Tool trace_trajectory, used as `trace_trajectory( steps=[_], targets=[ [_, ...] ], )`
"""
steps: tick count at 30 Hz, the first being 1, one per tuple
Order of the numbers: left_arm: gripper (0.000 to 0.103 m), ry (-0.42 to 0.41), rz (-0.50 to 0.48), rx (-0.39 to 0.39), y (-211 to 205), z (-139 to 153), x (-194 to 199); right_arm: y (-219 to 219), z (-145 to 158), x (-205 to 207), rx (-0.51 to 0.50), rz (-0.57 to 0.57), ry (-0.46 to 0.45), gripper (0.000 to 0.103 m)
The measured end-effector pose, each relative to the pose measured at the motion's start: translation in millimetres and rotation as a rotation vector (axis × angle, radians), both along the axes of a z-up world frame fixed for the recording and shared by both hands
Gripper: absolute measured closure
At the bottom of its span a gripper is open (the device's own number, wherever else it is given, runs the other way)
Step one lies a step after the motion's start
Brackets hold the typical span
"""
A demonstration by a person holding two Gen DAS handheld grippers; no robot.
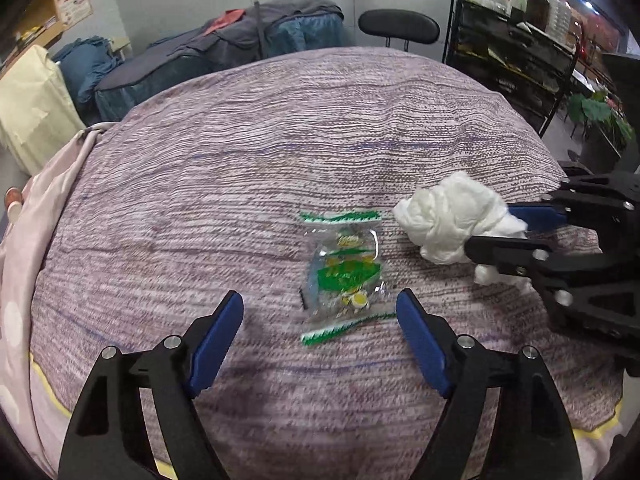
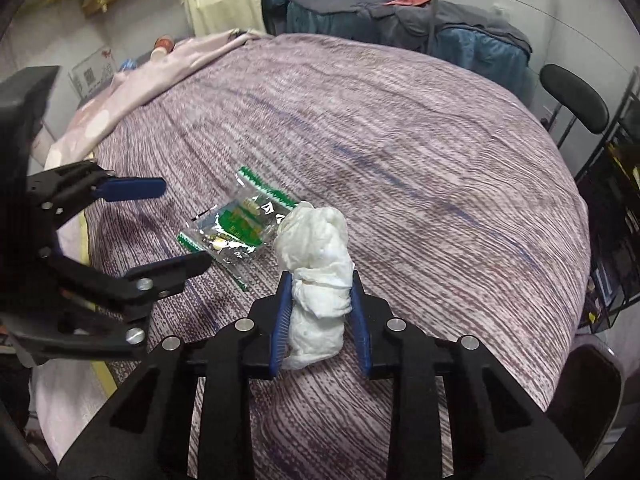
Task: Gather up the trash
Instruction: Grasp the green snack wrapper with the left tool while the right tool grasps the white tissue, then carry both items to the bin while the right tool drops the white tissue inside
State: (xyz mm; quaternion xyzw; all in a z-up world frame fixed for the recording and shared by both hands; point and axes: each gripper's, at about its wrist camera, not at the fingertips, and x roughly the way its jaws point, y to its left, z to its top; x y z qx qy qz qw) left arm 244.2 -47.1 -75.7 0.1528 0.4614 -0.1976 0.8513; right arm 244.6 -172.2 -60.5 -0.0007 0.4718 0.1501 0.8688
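Observation:
A clear snack wrapper with green and yellow print [image 1: 343, 274] lies flat on the purple striped bedspread [image 1: 280, 140]. My left gripper [image 1: 320, 304] is open and empty, with its jaws on either side of the wrapper's near end. My right gripper [image 2: 320, 280] is shut on a crumpled white tissue wad [image 2: 318, 272] and holds it just right of the wrapper [image 2: 236, 226]. The tissue [image 1: 450, 218] and the right gripper [image 1: 492, 230] show at the right in the left wrist view. The left gripper [image 2: 182, 226] shows at the left in the right wrist view.
A pink dotted quilt [image 1: 24, 280] lies along the bed's left side. Blue and grey covered furniture [image 1: 224, 48] stands behind the bed. A black chair [image 1: 398, 28] and a black shelf rack with bottles [image 1: 516, 40] stand at the far right.

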Motion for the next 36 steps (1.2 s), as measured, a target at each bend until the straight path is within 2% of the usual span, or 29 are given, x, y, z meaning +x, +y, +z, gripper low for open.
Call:
trace_trajectory(
  steps=[4, 6, 9, 11, 17, 19, 24, 28, 36],
  targets=[
    [0.026, 0.038, -0.033, 0.040, -18.2, -9.9, 14.5, -16.3, 8.4, -9.1, 0.039, -0.054, -0.030, 0.075],
    [0.027, 0.060, -0.044, 0.086, -28.3, -19.3, 20.1, -25.2, 12.7, -15.1, 0.063, -0.084, -0.048, 0.075],
    [0.041, 0.051, -0.055, 0.143, -38.1, -25.1, 20.4, -35.6, 17.0, -24.9, 0.091, -0.114, -0.066, 0.075],
    [0.050, 0.037, -0.057, 0.147, -39.3, -23.9, 17.5, -42.2, 20.2, -31.6, 0.105, -0.131, -0.080, 0.075],
    [0.060, -0.020, 0.001, 0.074, -24.2, -8.7, 7.4, -53.3, 28.0, -52.0, 0.127, -0.174, -0.125, 0.075],
    [0.060, -0.031, 0.021, 0.028, -19.7, -0.7, 0.7, -59.2, 30.5, -60.3, 0.140, -0.185, -0.138, 0.075],
    [0.060, -0.129, 0.050, -0.041, -14.9, 25.7, -30.8, -72.9, 38.3, -84.1, 0.162, -0.214, -0.183, 0.075],
    [0.060, -0.180, 0.050, -0.099, -15.8, 47.0, -61.7, -82.4, 42.6, -103.7, 0.175, -0.234, -0.210, 0.075],
    [0.060, -0.220, 0.007, -0.184, -37.4, 67.5, -95.0, -109.5, 41.1, -138.9, 0.200, -0.298, -0.234, 0.075]
  ],
)
